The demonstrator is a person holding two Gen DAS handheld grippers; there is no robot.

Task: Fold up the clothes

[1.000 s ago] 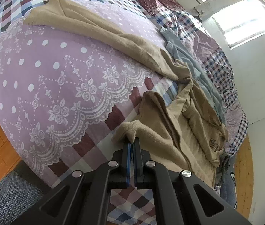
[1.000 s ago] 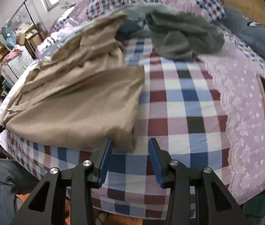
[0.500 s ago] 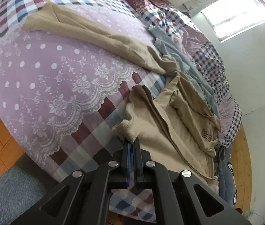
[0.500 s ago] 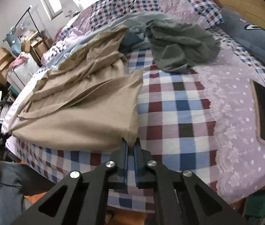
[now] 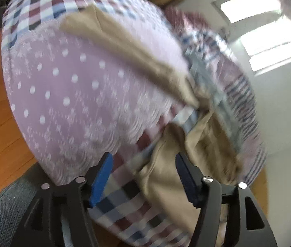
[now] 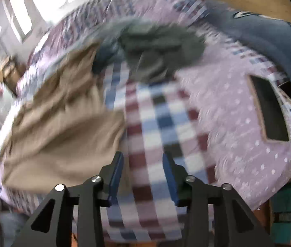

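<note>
Both views are smeared by motion, so fine detail is hard to read. In the left wrist view the left gripper [image 5: 143, 177] has its jaws spread wide; a fold of the tan garment [image 5: 203, 144] lies in the lower middle of the frame in the gap between the blue-padded fingers, but nothing is pinched. That garment runs from the lower centre up toward the right, and one long tan strip of it, a leg or a sleeve, stretches diagonally to the upper left across the lilac dotted part of the bedspread [image 5: 67, 86]. In the right wrist view the right gripper [image 6: 143, 175] is likewise spread, with only the checked part of the bedspread [image 6: 157, 123] showing between its fingers; the tan garment [image 6: 63, 127] lies flattened in the left half of the frame, its near corner just beside the left finger. A dark grey-green garment [image 6: 157, 49] sits bunched in the upper middle, and a blue garment [image 6: 268, 41] lies along the upper right. A dark rectangular opening framed in brown [image 6: 268, 111] shows at the right. Judging by this, the tan piece lies partly spread and not folded, with neither tool gripping it, which fits a pause between a placement and a fresh grasp. A next move would call for closing on two edges or corners of the tan cloth, with care that the soft fabric does not slide or drag its loose strip along.
</note>
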